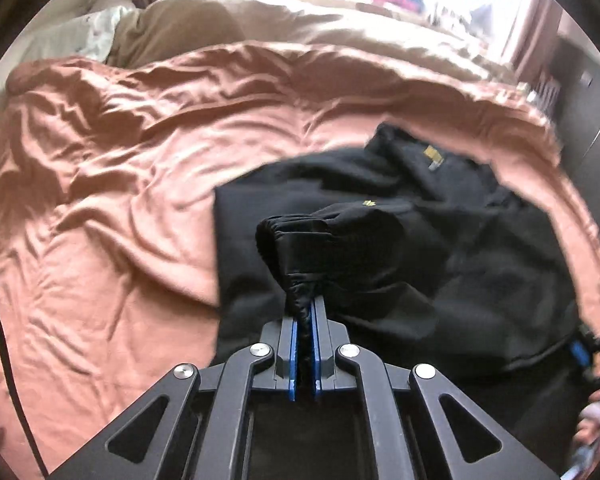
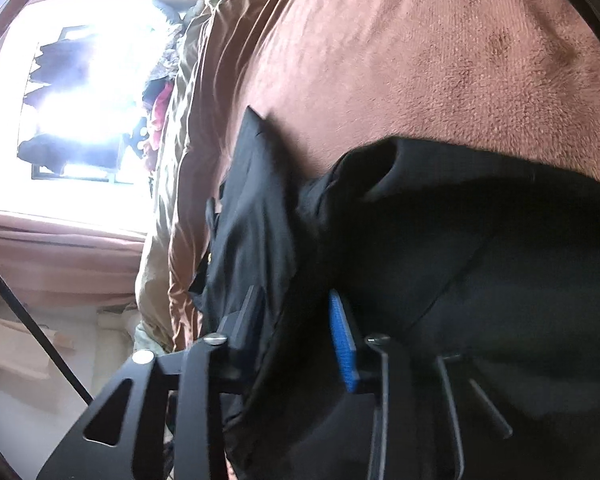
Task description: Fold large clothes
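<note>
On a rumpled pink bedspread (image 1: pixel 112 184), a large black garment (image 1: pixel 460 248) with small yellow marks lies partly spread toward the bed's right edge. The left gripper (image 1: pixel 305 312) has its blue-padded jaws pinched nearly together on the elastic cuff (image 1: pixel 296 236) of one sleeve, which rises clear of the body of the garment. The right gripper (image 2: pixel 296 316), seen close and tilted in its own view, has black fabric bunched between its jaws; one blue pad (image 2: pixel 344 344) shows, and the cloth appears clamped, though blur makes the contact hard to confirm.

The step looks like an early fold: a sleeve being lifted to carry across the torso. The next move would call for keeping both grips firm while laying the cuff inward, without dragging the rest.

Beyond, a beige duvet (image 1: pixel 340 32) covers the far side of the bed, and a bright window (image 2: pixel 72 104) framed by a curtain (image 2: pixel 60 248) washes out the far wall.
</note>
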Action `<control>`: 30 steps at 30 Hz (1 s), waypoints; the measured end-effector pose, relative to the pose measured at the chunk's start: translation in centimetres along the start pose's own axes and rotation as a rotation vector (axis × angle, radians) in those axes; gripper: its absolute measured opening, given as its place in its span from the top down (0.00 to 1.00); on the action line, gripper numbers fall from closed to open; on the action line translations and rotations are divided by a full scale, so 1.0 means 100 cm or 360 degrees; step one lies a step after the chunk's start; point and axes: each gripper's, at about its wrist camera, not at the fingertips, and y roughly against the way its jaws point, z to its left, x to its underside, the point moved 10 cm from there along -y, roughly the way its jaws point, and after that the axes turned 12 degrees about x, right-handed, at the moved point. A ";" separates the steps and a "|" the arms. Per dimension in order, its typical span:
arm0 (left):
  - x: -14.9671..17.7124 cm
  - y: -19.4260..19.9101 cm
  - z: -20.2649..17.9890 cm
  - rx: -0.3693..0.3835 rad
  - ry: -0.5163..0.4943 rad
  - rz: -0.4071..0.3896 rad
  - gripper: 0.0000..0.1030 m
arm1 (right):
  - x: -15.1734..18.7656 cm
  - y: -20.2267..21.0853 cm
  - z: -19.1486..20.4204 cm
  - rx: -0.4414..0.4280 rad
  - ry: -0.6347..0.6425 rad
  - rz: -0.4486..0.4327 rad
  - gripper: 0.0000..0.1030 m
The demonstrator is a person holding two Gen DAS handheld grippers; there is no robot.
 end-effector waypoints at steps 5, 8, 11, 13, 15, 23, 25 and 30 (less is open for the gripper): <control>0.020 -0.009 0.030 -0.0101 0.0086 0.0121 0.78 | -0.005 0.002 -0.001 0.0031 0.0000 -0.0035 0.80; 0.014 0.001 0.044 -0.0163 0.0135 0.0054 0.78 | 0.000 0.008 -0.002 0.0105 -0.0002 -0.0047 0.80; 0.002 0.008 0.038 -0.0090 0.0173 -0.0039 0.74 | -0.003 0.028 0.004 0.0175 0.0008 -0.0166 0.80; -0.003 0.003 0.025 -0.0034 0.0138 -0.0069 0.65 | -0.003 0.041 0.018 0.0126 0.0063 -0.0239 0.80; -0.006 -0.008 0.012 0.0013 0.0098 -0.0054 0.61 | 0.000 0.043 0.037 0.0019 0.0136 -0.0248 0.80; 0.025 -0.069 0.002 0.0020 0.0105 0.0120 0.61 | 0.008 0.000 0.047 0.0068 0.0249 -0.0109 0.80; 0.032 -0.072 0.004 0.0045 0.0118 0.0123 0.61 | 0.002 -0.008 0.036 0.0142 0.0215 -0.0079 0.86; 0.043 -0.066 -0.006 0.0055 0.0072 0.0145 0.61 | -0.009 0.005 0.028 0.0339 0.0270 -0.0188 1.00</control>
